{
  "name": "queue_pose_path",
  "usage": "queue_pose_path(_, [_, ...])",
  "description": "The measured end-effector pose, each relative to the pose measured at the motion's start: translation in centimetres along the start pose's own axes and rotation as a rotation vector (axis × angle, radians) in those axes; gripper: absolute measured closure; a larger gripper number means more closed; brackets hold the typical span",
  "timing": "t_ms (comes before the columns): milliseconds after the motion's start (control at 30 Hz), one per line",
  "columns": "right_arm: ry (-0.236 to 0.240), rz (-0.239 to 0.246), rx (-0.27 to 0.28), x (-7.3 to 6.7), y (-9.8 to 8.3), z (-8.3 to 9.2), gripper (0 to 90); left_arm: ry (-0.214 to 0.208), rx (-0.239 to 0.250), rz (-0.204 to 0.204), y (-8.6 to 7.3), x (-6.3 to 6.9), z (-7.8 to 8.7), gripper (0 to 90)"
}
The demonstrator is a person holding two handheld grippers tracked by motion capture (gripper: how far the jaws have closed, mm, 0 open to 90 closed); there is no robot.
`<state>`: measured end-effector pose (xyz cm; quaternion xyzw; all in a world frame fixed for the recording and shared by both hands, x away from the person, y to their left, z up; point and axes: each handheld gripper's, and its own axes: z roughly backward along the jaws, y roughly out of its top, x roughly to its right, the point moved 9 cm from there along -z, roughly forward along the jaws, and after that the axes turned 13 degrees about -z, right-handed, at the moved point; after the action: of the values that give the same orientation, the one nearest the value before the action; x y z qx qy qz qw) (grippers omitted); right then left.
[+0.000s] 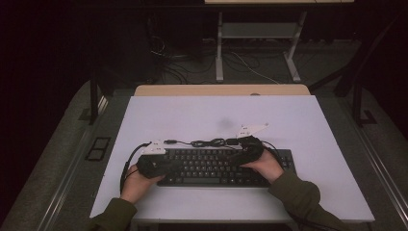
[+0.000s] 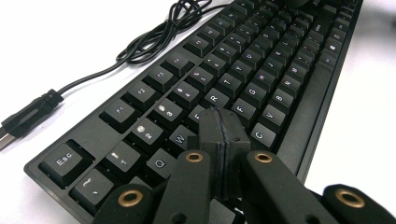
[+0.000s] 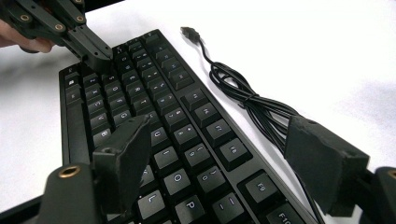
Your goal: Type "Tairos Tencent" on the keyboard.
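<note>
Hovering over a black keyboard [image 1: 216, 167] that lies on the near half of the white table [image 1: 298, 120], both grippers sit close to the keys, so the work in hand looks like pressing or typing on it. The left gripper [image 2: 223, 128] has its jaws pressed flat together with nothing between them, forming one blunt tip that rests at the left part of the letter block, about where the E and D keys would be; whether a key is actually pushed down there cannot be told. In the right gripper view the same closed tip [image 3: 95, 51] shows at the far end of the board, with a hand behind it. The right gripper [image 3: 219, 163] stands wide open and holds nothing, its two pads spread above the right part of the letter rows, around the O, L and P keys, with no contact that can be made out. The keyboard's cable [image 1: 207, 142] lies bundled loosely on the table just beyond the far edge of the board, its USB plug [image 2: 21, 122] unconnected. Judging by this, the left tip is set for a press while the right jaws would likely need to close before striking a single key cleanly; how much typing is done the pictures do not show.
</note>
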<state>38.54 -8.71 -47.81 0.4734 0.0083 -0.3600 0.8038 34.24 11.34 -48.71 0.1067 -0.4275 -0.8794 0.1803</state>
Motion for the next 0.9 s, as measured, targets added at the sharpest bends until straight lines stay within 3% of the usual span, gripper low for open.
queue_pose_path(900, [-0.004,-0.001,-0.001,0.02,0.00,-0.01,22.9,-0.012,-0.038,-0.009,-0.44,0.17,-0.77,89.0])
